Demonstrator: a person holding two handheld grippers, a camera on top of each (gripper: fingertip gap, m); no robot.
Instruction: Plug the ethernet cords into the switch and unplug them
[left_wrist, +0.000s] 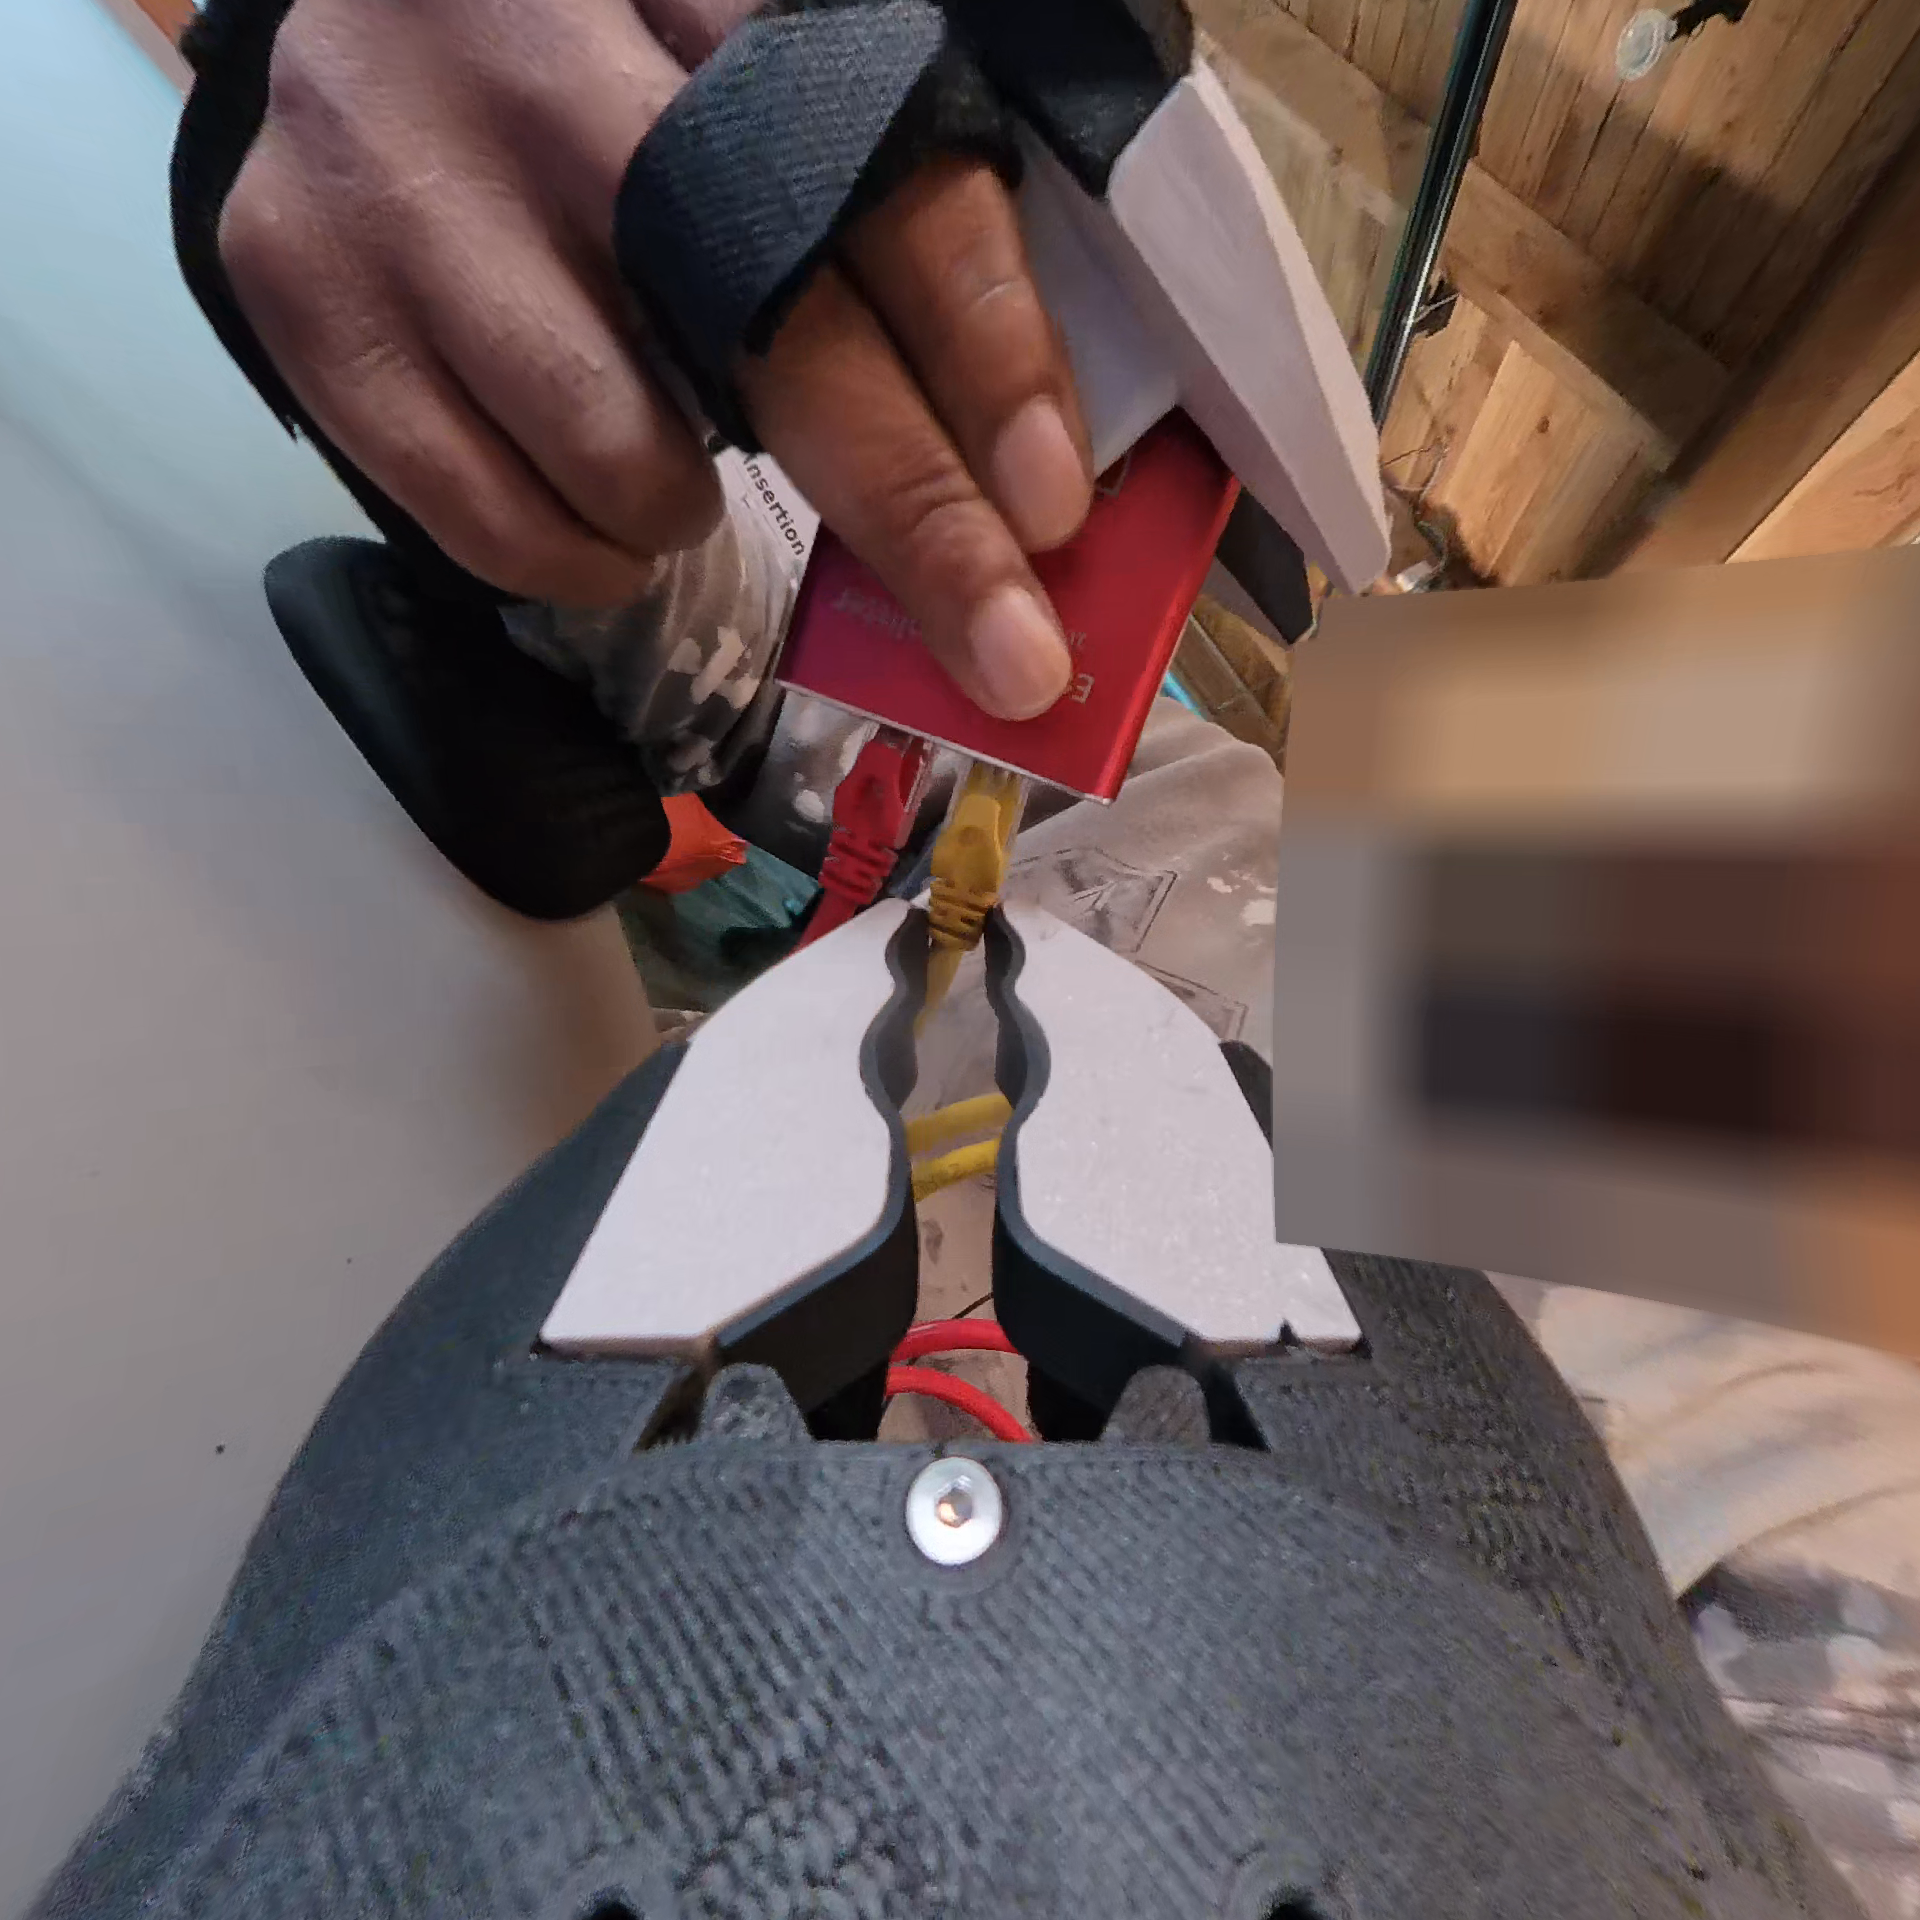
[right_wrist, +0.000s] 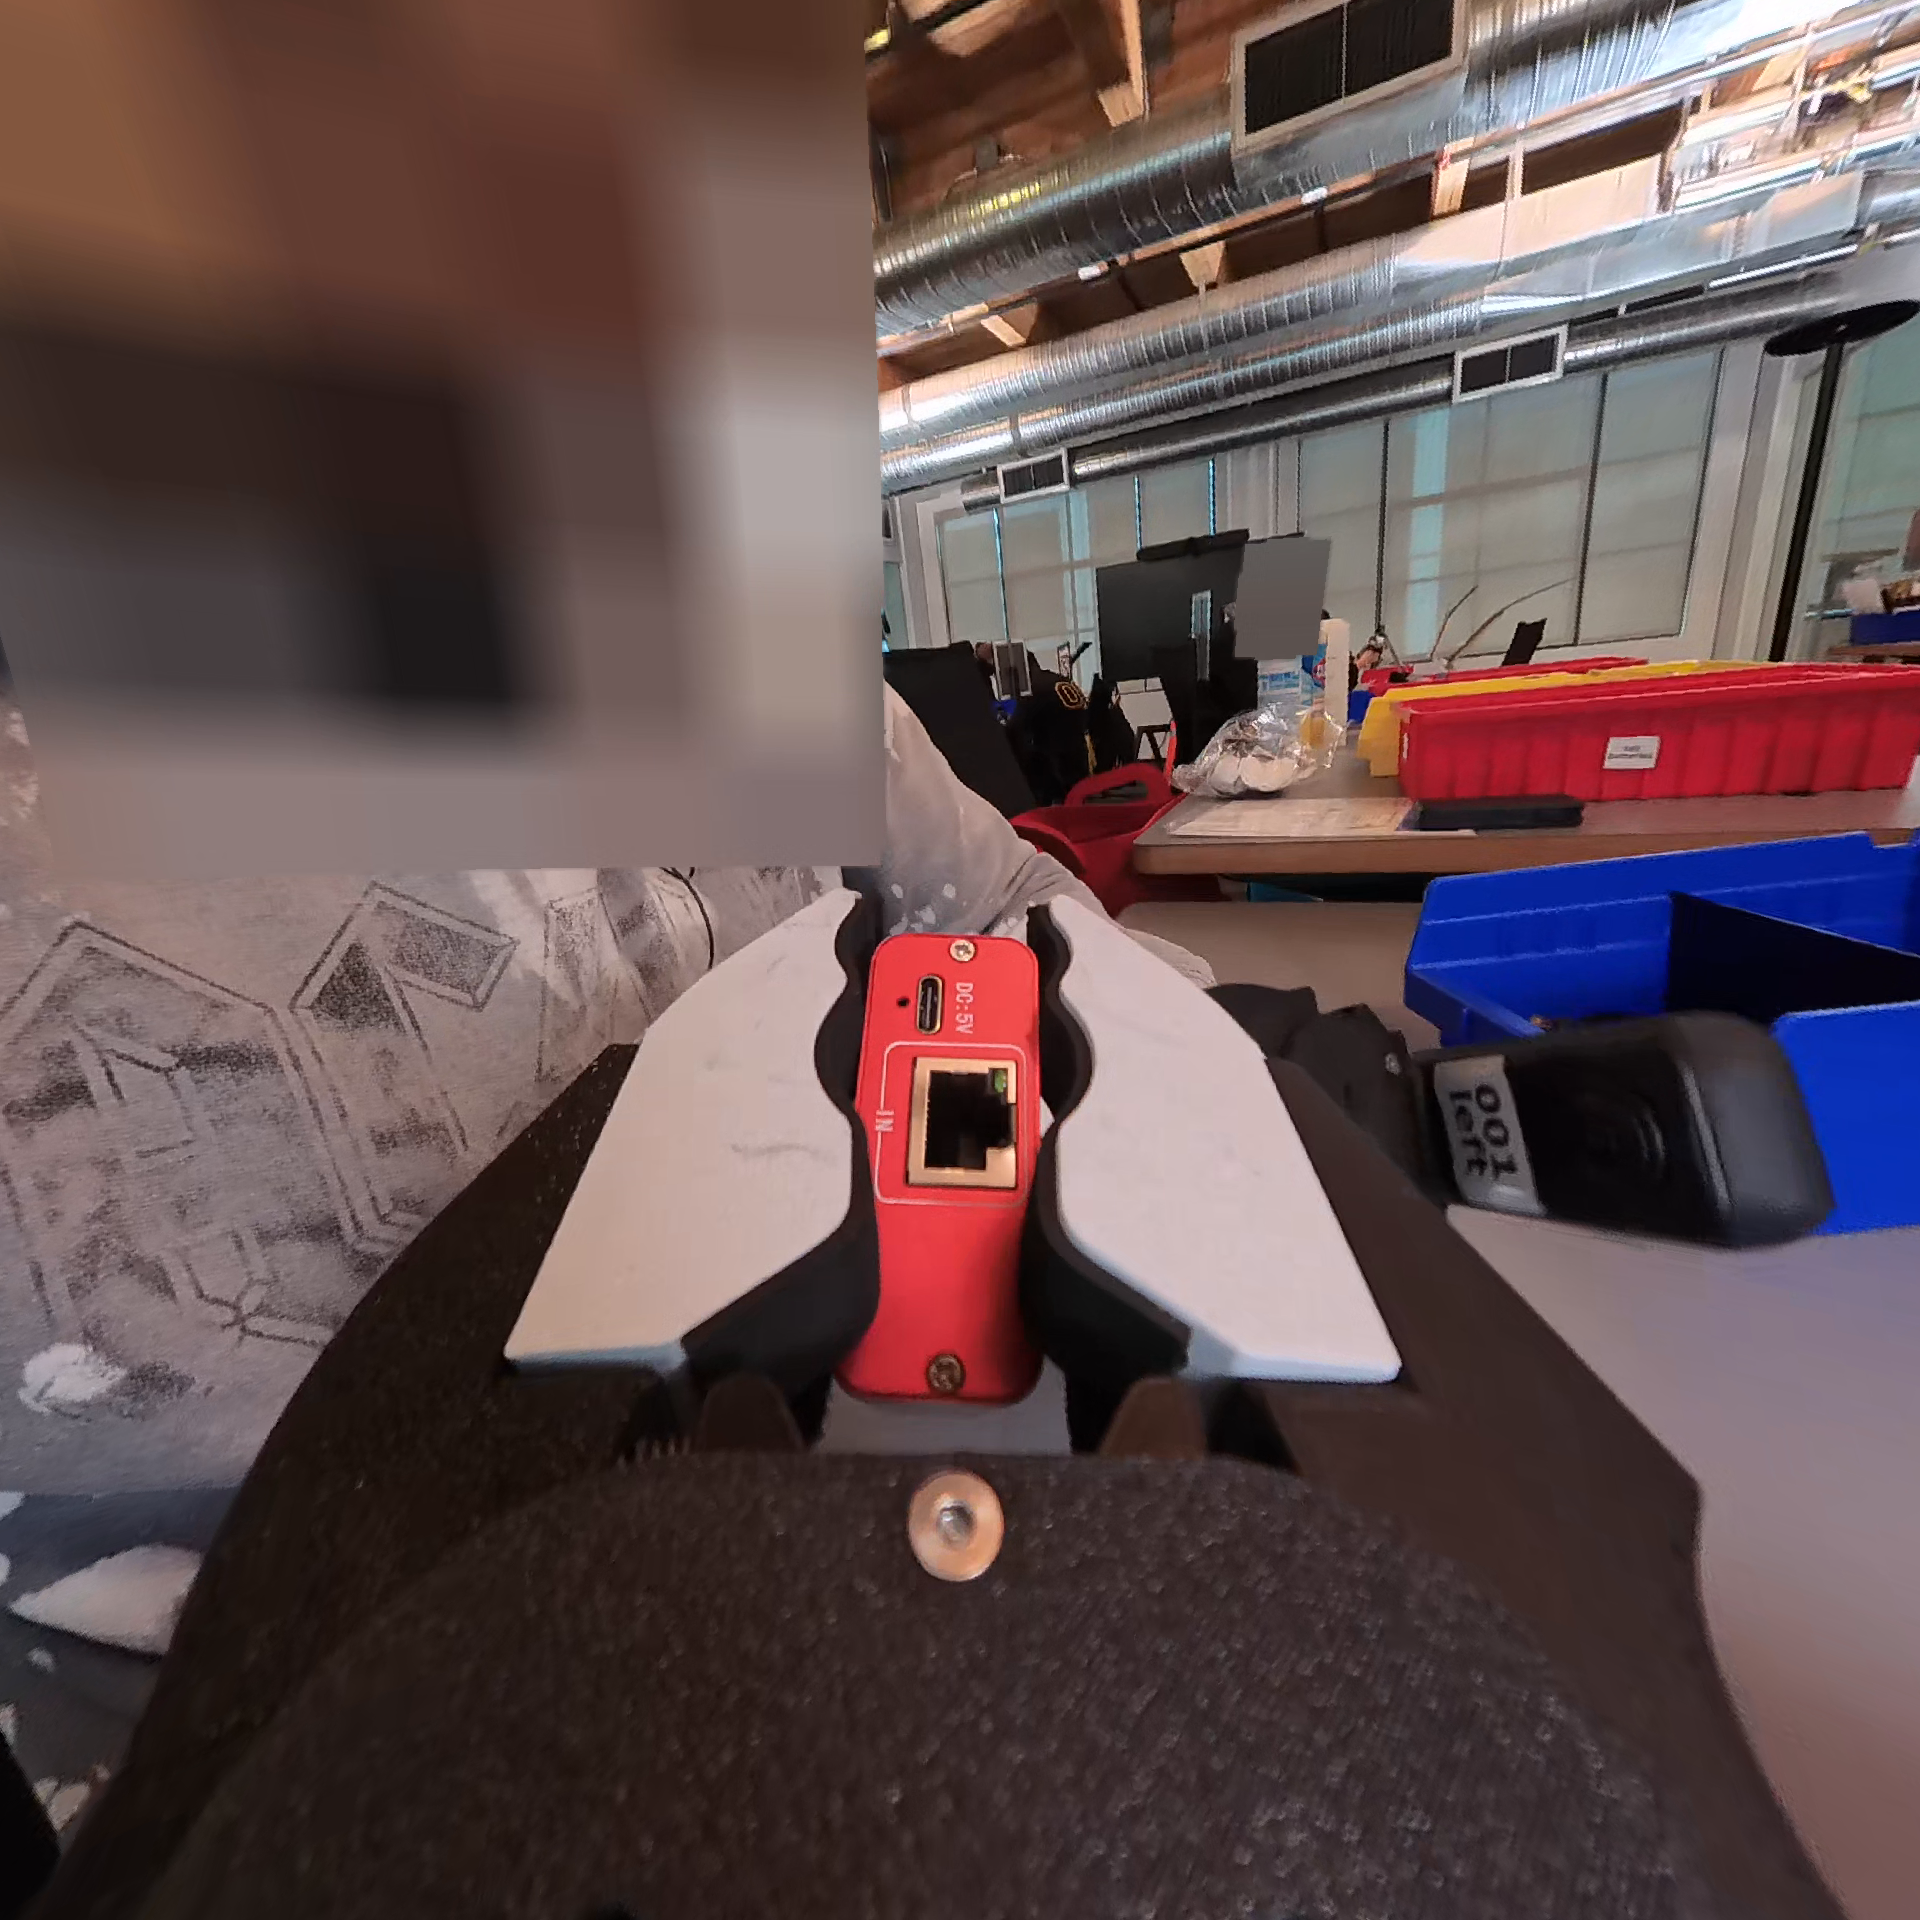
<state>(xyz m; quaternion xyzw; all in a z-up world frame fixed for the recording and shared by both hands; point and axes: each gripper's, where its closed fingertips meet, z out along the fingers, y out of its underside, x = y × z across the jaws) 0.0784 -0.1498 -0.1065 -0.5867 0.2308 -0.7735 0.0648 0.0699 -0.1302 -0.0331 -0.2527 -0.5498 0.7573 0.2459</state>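
In the left wrist view, a small red metal switch (left_wrist: 1122, 603) is held up in the air with a person's hand (left_wrist: 468, 312) pressing a finger on its top. The white finger (left_wrist: 1247, 312) of my right gripper shows beside it. A yellow ethernet plug (left_wrist: 971, 842) and a red ethernet plug (left_wrist: 868, 821) both sit in its ports. My left gripper (left_wrist: 956, 920) is shut on the yellow cord just behind the plug boot. In the right wrist view, my right gripper (right_wrist: 945, 906) is shut on the switch (right_wrist: 951, 1174), whose near end shows one empty port.
Loops of yellow cord (left_wrist: 956, 1132) and red cord (left_wrist: 956, 1382) hang below my left fingers. A grey table (right_wrist: 1662, 1455) carries a blue bin (right_wrist: 1558, 935); red bins (right_wrist: 1662, 738) stand on a farther table. The left gripper's black body (right_wrist: 1621, 1127) lies to the right. A person's grey patterned shirt (right_wrist: 260, 1143) is close ahead.
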